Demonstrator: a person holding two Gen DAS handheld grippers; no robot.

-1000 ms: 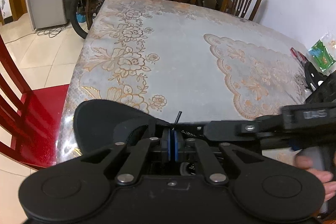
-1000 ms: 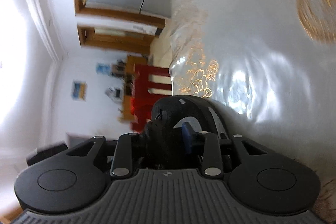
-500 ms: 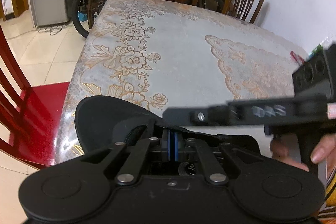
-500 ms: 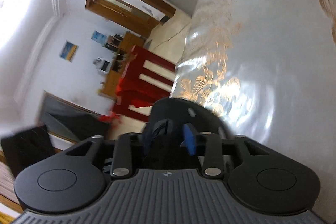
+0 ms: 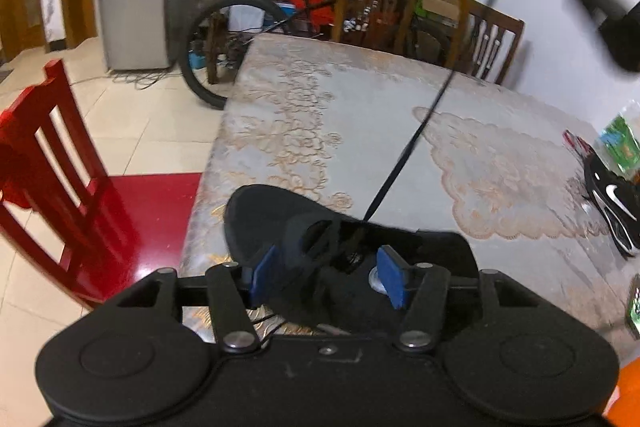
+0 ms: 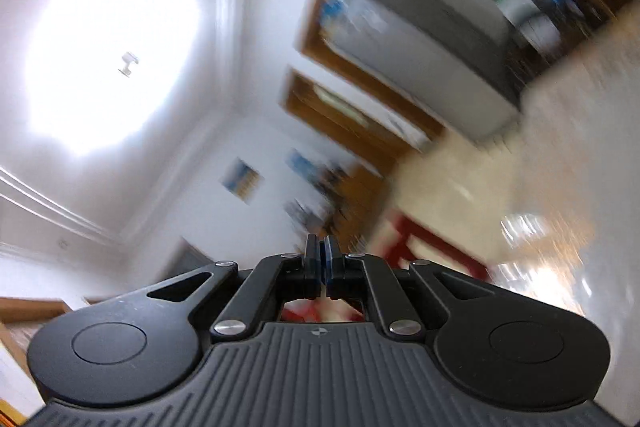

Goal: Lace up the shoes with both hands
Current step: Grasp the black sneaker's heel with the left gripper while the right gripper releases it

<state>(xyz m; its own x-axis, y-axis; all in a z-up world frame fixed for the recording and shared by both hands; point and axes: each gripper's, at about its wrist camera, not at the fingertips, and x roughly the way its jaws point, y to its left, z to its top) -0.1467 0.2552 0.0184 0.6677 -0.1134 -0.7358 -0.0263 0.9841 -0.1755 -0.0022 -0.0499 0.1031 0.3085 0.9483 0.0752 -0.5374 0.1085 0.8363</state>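
Black shoe [image 5: 280,223]; left gripper [image 5: 328,275] jaws just opened; right gripper [image 6: 322,259] closed on lace [image 5: 416,135].

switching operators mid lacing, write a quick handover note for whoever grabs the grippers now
Left gripper: jaws just opened, blue pads astride the black fabric shoe, not pressing it.
Right gripper: jaws just closed; raised high, apparently pulling the thin black lace taut.
Shoe sits at the near edge of the floral-cloth table; second black sneaker lies far right.
Done: lace drawn up out of the shoe.
Left: remaining eyelets, count unclear.
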